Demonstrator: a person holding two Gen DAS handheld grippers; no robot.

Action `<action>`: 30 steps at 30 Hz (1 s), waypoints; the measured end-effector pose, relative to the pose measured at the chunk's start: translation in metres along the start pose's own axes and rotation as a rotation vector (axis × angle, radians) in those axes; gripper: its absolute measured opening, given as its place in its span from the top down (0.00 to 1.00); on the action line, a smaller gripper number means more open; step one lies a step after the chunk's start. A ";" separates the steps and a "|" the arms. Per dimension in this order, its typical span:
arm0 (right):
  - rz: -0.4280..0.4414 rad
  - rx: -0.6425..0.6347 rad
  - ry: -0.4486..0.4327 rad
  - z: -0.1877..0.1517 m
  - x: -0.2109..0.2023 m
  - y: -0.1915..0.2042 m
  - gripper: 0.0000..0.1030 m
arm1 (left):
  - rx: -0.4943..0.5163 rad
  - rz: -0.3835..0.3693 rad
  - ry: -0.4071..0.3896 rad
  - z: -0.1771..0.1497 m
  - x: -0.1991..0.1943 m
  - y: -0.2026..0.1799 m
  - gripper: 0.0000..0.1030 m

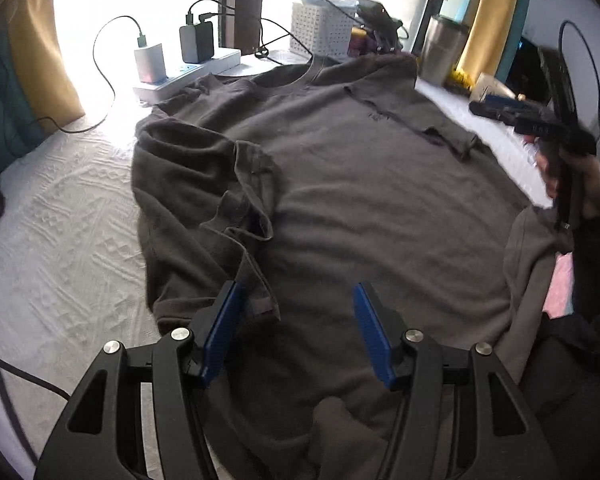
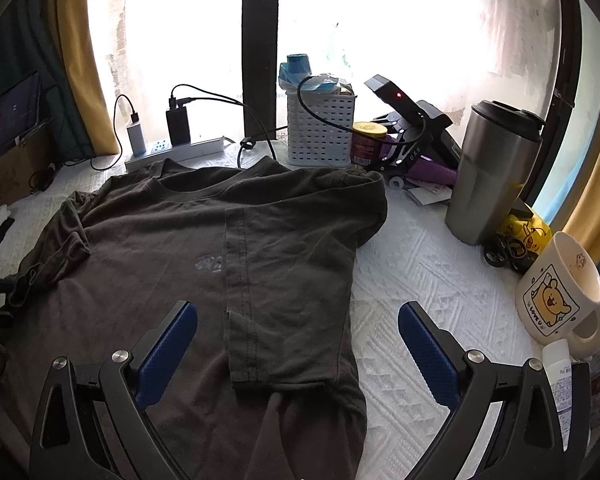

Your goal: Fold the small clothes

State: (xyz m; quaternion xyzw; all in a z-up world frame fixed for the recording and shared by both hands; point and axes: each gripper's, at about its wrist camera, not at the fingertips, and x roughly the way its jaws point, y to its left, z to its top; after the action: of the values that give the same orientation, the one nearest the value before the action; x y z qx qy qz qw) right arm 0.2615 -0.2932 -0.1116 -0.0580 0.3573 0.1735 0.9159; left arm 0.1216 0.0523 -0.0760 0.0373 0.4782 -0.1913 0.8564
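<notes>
blue-padded jaws of the left gripper stand apart with nothing between them, hanging just above the lower part of the dark t-shirt, beside the folded-in sleeve. likewise the right gripper is spread wide and holds nothing, poised over the shirt's other side, where the other sleeve already lies folded flat across the chest.

the shirt is spread on a white textured bedspread, collar toward the window, with a power strip just beyond the neckline and a steel tumbler and mug off to the side, clear of the cloth.

it looks like thin, soft jersey: light, limp, sure to sag and crease wherever it is unsupported, and likely to drag on the textured cover rather than slide. the left sleeve sits bunched, so it probably wants smoothing. the best hold, i judge, is a pinch at the hem corners or along a side edge, taking both layers together.
</notes>
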 end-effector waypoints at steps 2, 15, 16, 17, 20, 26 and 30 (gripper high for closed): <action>-0.003 0.008 -0.003 -0.001 -0.002 -0.003 0.02 | -0.007 -0.005 -0.028 0.003 -0.011 0.001 0.43; 0.010 0.034 -0.002 -0.009 0.002 -0.017 0.02 | -0.120 0.043 0.041 0.052 0.036 0.037 0.43; 0.007 0.039 0.000 -0.010 0.002 -0.019 0.02 | -0.135 0.028 0.059 0.050 0.040 0.039 0.43; 0.002 0.047 0.003 -0.011 0.003 -0.023 0.02 | -0.140 0.013 0.067 0.048 0.042 0.037 0.43; -0.007 0.066 0.012 -0.015 0.007 -0.031 0.02 | -0.119 -0.053 0.074 0.046 0.044 0.022 0.43; -0.006 0.075 0.015 -0.016 0.009 -0.036 0.02 | 0.003 -0.190 0.099 0.046 0.043 -0.027 0.43; -0.010 0.069 0.012 -0.016 0.008 -0.036 0.02 | 0.064 -0.141 0.047 0.056 0.030 -0.038 0.43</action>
State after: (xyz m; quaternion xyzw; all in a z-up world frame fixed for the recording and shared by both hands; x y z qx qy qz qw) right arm 0.2694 -0.3281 -0.1292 -0.0294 0.3683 0.1562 0.9160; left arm 0.1667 -0.0051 -0.0659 0.0355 0.4931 -0.2656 0.8277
